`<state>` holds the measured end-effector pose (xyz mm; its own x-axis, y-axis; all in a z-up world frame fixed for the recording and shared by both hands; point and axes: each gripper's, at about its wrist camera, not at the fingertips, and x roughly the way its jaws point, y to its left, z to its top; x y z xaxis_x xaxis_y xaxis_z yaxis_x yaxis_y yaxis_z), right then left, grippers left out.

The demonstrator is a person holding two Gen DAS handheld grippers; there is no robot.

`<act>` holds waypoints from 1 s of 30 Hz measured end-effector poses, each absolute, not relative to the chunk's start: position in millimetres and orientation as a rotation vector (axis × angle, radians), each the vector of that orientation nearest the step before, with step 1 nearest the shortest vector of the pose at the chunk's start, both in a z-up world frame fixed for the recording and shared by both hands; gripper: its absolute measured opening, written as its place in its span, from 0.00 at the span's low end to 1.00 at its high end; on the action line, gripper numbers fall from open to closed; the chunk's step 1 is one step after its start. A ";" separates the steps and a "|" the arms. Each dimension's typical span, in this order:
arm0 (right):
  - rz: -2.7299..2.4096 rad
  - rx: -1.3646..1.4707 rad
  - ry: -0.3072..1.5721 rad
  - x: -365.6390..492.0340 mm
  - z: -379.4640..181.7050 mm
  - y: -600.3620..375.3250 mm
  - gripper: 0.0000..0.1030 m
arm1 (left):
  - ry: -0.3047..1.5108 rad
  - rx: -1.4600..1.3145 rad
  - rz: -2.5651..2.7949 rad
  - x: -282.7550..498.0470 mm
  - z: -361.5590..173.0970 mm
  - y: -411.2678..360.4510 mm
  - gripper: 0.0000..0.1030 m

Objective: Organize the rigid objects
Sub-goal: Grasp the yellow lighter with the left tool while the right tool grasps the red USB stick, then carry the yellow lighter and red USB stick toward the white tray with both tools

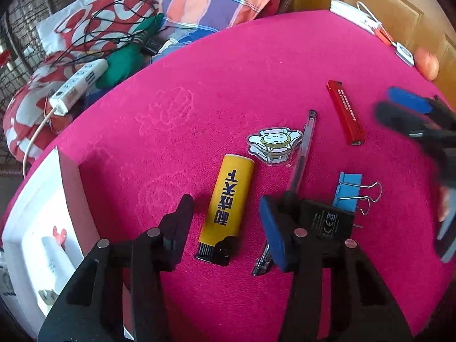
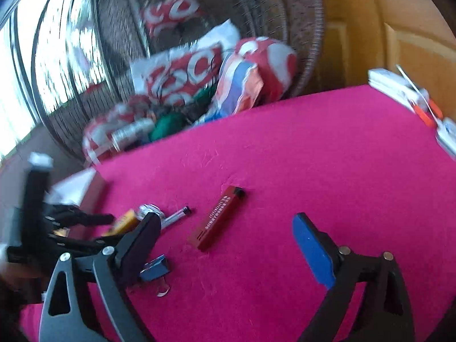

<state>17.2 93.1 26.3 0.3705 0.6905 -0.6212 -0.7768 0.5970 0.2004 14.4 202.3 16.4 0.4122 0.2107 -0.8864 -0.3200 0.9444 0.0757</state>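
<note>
Tabletop (image 1: 256, 65): covered in magenta cloth; its far edge curves from 9 o'clock to 2 o'clock in the left wrist view, with cushions (image 1: 211, 0) beyond it.
Left gripper (image 1: 228, 208): jaws part-way apart, straddling the yellow lighter (image 1: 228, 199) without pressing it; the lighter lies flat on the cloth between them.
Pen (image 1: 302, 154): runs toward 12 o'clock from under the blue pad of the left gripper's right-hand jaw.
Black charger (image 1: 327, 219): just behind that same jaw, at 3 o'clock of the lighter.
Blue binder clip (image 1: 347, 193): just beyond the charger.
Cat sticker (image 1: 273, 145): at 12 o'clock of the lighter, touching the pen.
Red case (image 2: 219, 216): lies alone, with bare cloth on all sides.
Right gripper (image 2: 228, 236): jaws wide, nothing between the pads; view blurred.
White tray (image 1: 31, 216): at the tabletop's 8 o'clock edge.
Open room: broad bare cloth from 10 to 1 o'clock.
</note>
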 end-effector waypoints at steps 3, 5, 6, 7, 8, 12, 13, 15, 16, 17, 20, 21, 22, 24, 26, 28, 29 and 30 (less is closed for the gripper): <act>0.911 -0.227 0.774 17.5 12.4 122.5 0.70 | 1.098 -0.110 0.343 15.9 16.0 203.3 0.47; 0.883 -0.278 0.799 17.1 6.0 134.6 0.63 | 1.096 -0.114 0.347 15.5 16.1 203.1 0.47; 0.886 -0.288 0.788 15.1 7.8 137.5 0.60 | 1.096 -0.118 0.348 16.1 15.6 203.9 0.47; 0.896 -0.289 0.790 14.6 7.5 137.6 0.45 | 1.096 -0.120 0.349 16.1 15.4 203.6 0.47; 0.889 -0.311 0.784 13.4 5.8 139.3 0.41 | 1.094 -0.115 0.351 16.1 15.6 202.4 0.47; 0.922 -0.280 0.795 15.5 4.6 128.8 0.15 | 1.068 -0.072 0.384 12.1 20.7 194.3 0.23; 0.925 -0.247 0.808 18.6 4.1 121.0 0.15 | 1.054 -0.066 0.389 10.4 23.4 192.8 0.23; 0.931 -0.182 0.818 22.0 6.3 107.1 0.15 | 1.020 -0.077 0.395 4.4 30.2 191.5 0.23; 0.934 -0.138 0.816 21.4 9.4 99.6 0.15 | 1.004 -0.080 0.404 -0.1 34.0 189.9 0.23; 0.941 -0.087 0.805 22.8 15.1 86.5 0.15 | 0.993 -0.081 0.409 -3.0 36.0 189.1 0.23; 0.957 0.022 0.728 17.5 44.5 58.2 0.15 | 0.913 -0.104 0.431 -20.2 52.3 184.0 0.23; 0.961 0.042 0.703 16.0 51.9 51.2 0.15 | 0.872 -0.120 0.437 -27.9 61.1 180.5 0.23; 0.970 0.068 0.652 10.8 67.5 39.9 0.15 | 0.823 -0.135 0.443 -37.5 72.5 176.7 0.23; 0.980 0.092 0.568 -0.3 90.7 26.6 0.15 | 0.733 -0.153 0.461 -56.3 93.4 169.0 0.23; 0.988 0.098 0.475 -16.7 115.8 13.3 0.15 | 0.647 -0.169 0.482 -77.6 115.7 165.0 0.23; 1.003 0.113 0.411 -27.8 135.6 5.2 0.15 | 0.565 -0.187 0.508 -103.9 141.1 163.5 0.23; 1.012 0.124 0.381 -34.4 145.6 1.6 0.15 | 0.539 -0.190 0.520 -112.8 149.6 164.9 0.23; 1.022 0.139 0.342 -40.7 157.9 -5.9 0.15 | 0.505 -0.196 0.540 -125.8 161.4 166.4 0.23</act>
